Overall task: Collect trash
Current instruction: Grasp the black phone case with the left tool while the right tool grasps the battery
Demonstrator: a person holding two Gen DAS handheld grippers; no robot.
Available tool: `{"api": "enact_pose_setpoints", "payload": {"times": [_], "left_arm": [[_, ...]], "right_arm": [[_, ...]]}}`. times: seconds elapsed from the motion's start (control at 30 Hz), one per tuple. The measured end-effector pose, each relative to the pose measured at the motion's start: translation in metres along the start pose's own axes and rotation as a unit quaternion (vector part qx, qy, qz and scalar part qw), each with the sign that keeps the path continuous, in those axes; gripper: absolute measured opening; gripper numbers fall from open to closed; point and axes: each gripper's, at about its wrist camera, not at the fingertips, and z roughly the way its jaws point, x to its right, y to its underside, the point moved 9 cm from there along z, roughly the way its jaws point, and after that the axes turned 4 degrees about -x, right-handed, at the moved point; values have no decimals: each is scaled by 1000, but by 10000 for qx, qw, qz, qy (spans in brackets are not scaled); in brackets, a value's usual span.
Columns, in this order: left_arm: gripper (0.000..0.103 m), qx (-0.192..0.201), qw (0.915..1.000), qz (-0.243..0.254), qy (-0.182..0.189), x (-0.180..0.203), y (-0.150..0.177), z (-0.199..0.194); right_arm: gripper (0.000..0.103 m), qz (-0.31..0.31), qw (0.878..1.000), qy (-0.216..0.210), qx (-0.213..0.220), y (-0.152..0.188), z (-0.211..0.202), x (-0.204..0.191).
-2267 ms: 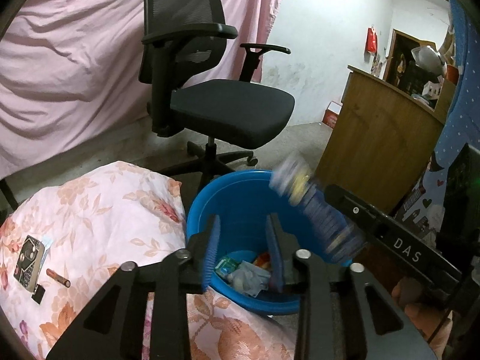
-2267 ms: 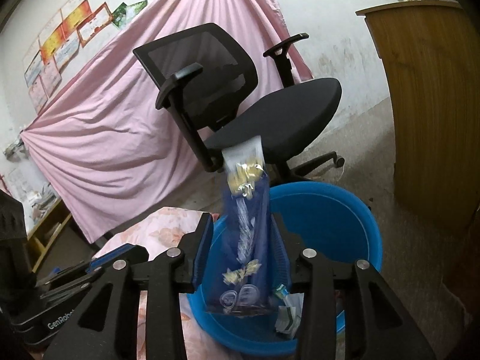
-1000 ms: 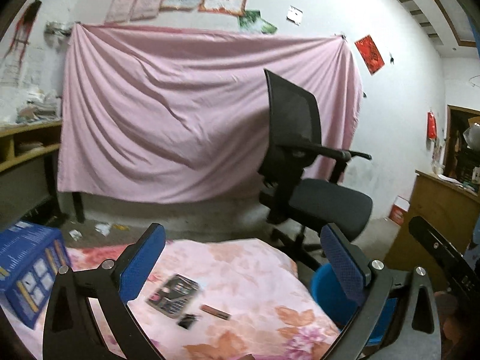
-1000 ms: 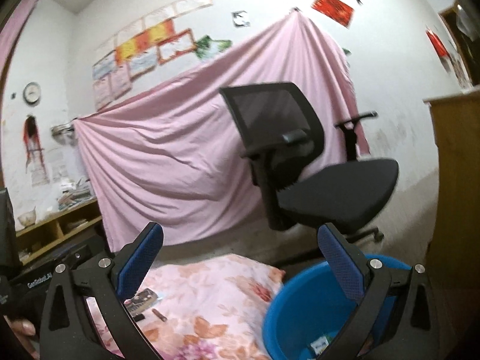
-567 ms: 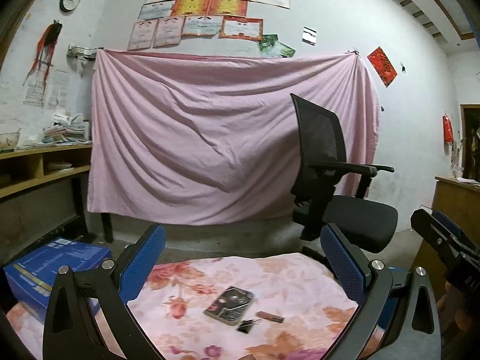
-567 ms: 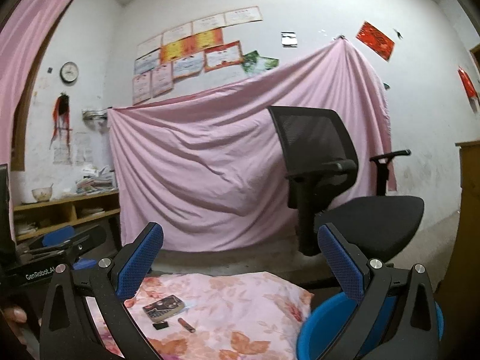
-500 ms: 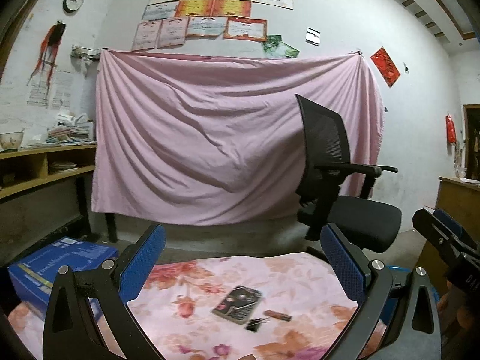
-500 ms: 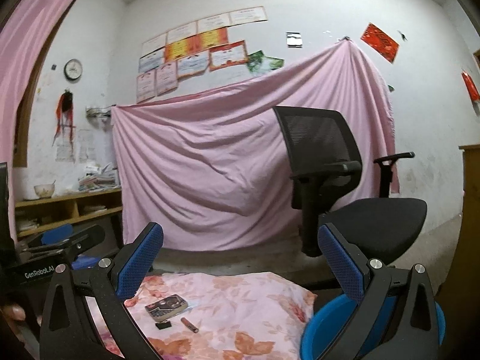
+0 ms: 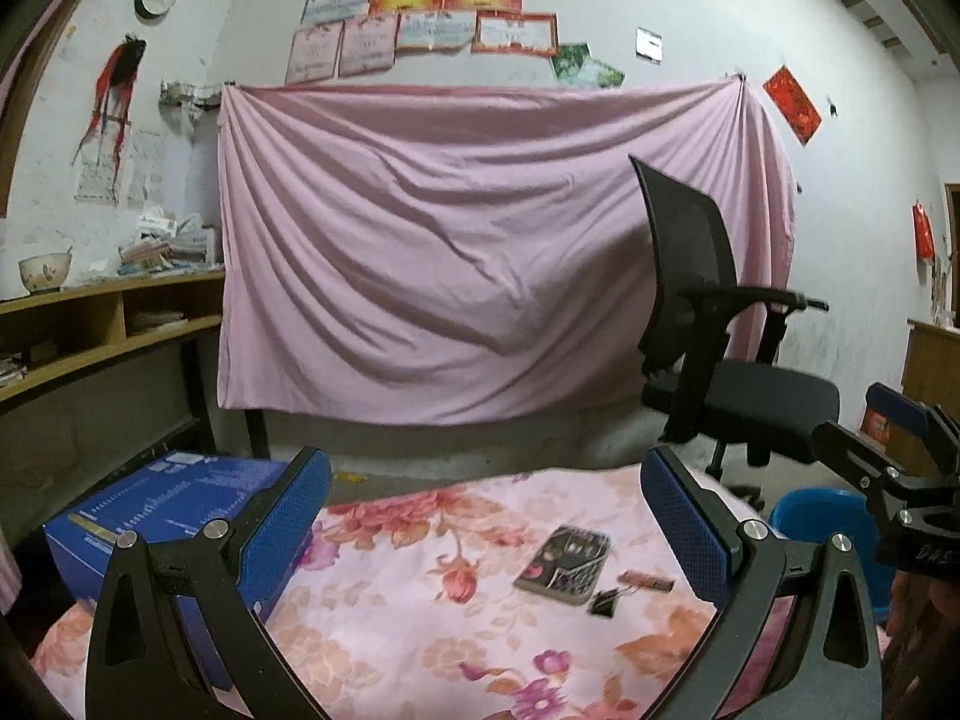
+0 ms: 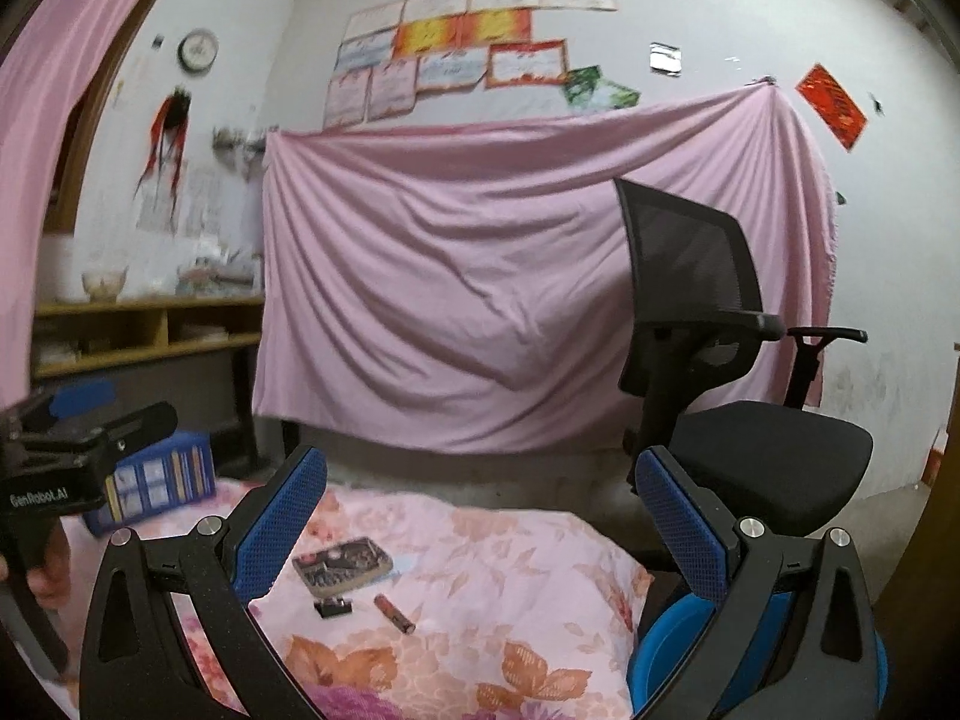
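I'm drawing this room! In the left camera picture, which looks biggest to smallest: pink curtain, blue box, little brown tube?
1. Pink curtain
2. Blue box, though it is nearer the camera
3. Little brown tube

Left gripper (image 9: 486, 516): matt black plastic arms, textured blue rubbery pads (image 9: 282, 525), shiny metal screws. Right gripper (image 10: 480, 510): same finish. Floral cloth (image 9: 420, 588) over desk: soft printed fabric, slightly rumpled. Flat packet (image 9: 564, 557): glossy printed wrapper. Battery (image 10: 395, 605): smooth, reddish-brown casing. Black binder clip (image 10: 334, 606): material unclear. Blue basin (image 9: 822, 516): smooth glossy plastic. Blue box (image 9: 162, 498): printed cardboard, slight sheen. Office chair (image 10: 720, 372): mesh back, matt fabric seat, plastic armrests. Pink sheet (image 9: 480, 252): thin creased cloth. Wooden shelf (image 9: 102, 324): pale smooth finish. Wall: rough, stained plaster, paper certificates.
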Motion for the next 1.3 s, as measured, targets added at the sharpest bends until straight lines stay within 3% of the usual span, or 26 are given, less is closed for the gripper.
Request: {"api": "enact_pose_setpoints", "payload": {"times": [0.3, 0.4, 0.47, 0.53, 0.63, 0.77, 0.97, 1.2, 1.3], "left_arm": [[101, -1020, 9947, 7, 147, -9, 33, 44], [100, -1399, 9899, -4, 222, -8, 42, 60], [92, -1650, 9857, -15, 353, -7, 50, 69], [78, -1973, 9791, -1, 493, -3, 60, 79], [65, -2382, 9687, -1, 693, 5, 70, 92], [57, -2755, 9563, 66, 976, 16, 81, 106], [51, -3206, 9381, 285, 1277, 31, 97, 123], [51, -3370, 9293, 375, 1465, 41, 100, 136], [50, -3440, 9247, 482, 1559, 48, 100, 141]], "right_arm": [[103, -54, 9973, -190, -706, 23, 33, -10], [94, 42, 9931, -211, -1154, 36, 48, -7], [85, 113, 9897, -260, -1404, 44, 57, -6], [82, 153, 9850, -283, -1696, 53, 67, -5], [73, 143, 9779, -366, -2052, 64, 77, -8], [57, 81, 9664, -621, -2491, 79, 88, -17], [41, 16, 9471, -1042, -3035, 98, 100, -31], [32, 96, 9192, -1337, -3702, 123, 112, -40], [29, 153, 9144, -1423, -3787, 127, 112, -40]]}}
